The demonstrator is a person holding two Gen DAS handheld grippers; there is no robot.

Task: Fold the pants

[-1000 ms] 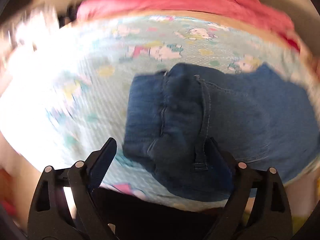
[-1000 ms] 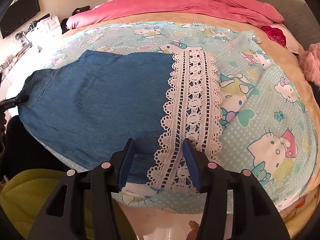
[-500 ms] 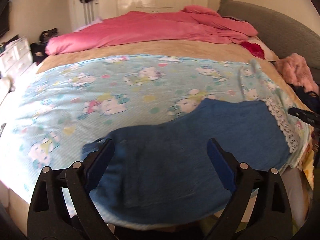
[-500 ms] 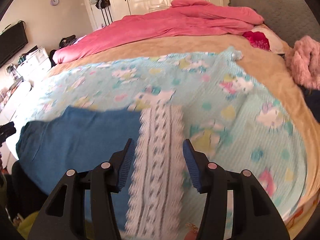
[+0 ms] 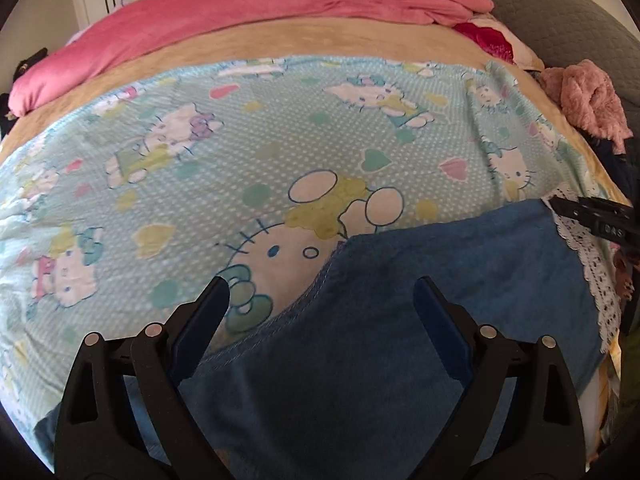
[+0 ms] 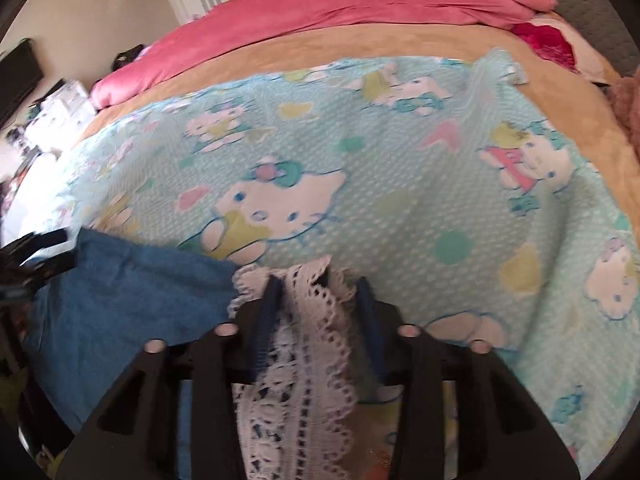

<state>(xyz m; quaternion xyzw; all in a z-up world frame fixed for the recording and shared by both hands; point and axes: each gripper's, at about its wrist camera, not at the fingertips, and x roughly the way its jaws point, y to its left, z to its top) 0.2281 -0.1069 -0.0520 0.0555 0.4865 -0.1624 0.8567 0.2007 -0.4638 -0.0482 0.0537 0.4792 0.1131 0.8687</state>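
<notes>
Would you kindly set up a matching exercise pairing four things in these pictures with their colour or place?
Things:
1. pants
2. lace hem
3. duvet
4. sheet

Descriptions:
A. pink, at the bed's far end
B. white, between the right gripper's closing jaws
C. pale blue with cartoon cats
D. blue denim, under the open left gripper

Pairs: 1-D, 2-B, 3-A, 4-C

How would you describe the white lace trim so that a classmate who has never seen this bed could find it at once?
Start at the bed's pale blue cartoon-cat sheet. At its near edge lie blue denim pants. Their hem is a band of white openwork lace trim, the only white, holed fabric there, and it lies between the closing right tongs.
</notes>
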